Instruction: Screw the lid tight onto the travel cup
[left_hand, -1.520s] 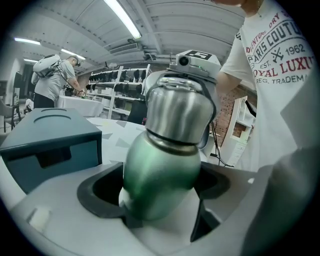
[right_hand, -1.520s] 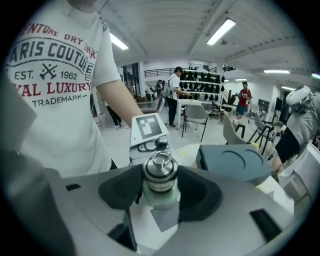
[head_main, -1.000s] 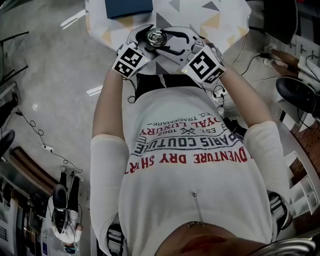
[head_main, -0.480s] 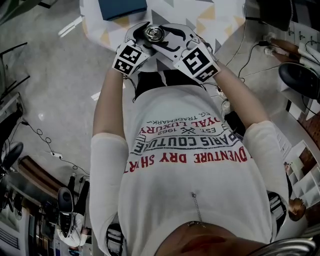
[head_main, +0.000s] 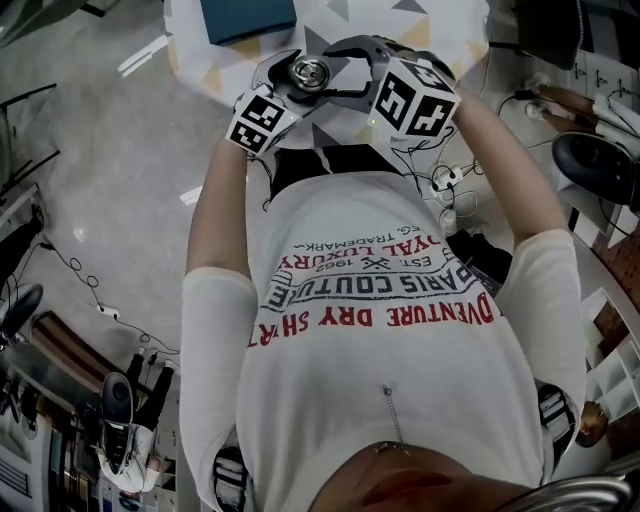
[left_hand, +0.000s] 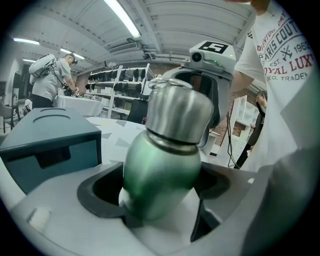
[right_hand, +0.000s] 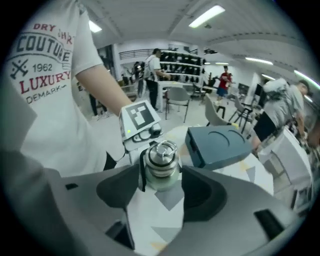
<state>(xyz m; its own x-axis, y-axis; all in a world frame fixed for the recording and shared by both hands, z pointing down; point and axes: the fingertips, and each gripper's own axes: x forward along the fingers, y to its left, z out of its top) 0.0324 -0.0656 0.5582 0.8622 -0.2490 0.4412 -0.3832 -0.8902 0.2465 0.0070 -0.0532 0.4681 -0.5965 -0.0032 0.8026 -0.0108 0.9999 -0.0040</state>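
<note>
The right claw (right_hand: 161, 175) has just turned over and tipped. Its marker cube (head_main: 414, 95) now sits higher and farther right than it did a moment ago. Its jaws have just been opening too. They now stand wide, with the silver lid (right_hand: 162, 155) between their tips, and they look just off it, not squeezing. I think one twist is done and the claw is letting go to take a fresh hold. The lid sits on the cup, but it may need more turns before it is tight. The left claw (left_hand: 157, 189) has not moved. Its jaws are closed on the round green body of the travel cup (left_hand: 160, 165) and hold it tilted, just above the near edge of the table (head_main: 440, 30), close to the person's chest. The table has a white cloth with grey and yellow triangles. A blue-grey box (head_main: 247, 15) rests on it, farther away and to the left of the cup. The floor (head_main: 90, 150) is grey and shiny, with cables (head_main: 440, 180) lying on the right. The room is big, with long lights (left_hand: 122, 17) on the ceiling, dark shelves (left_hand: 120, 85) at the far wall, some chairs (right_hand: 177, 97), and other people (left_hand: 50, 80) standing around.
</note>
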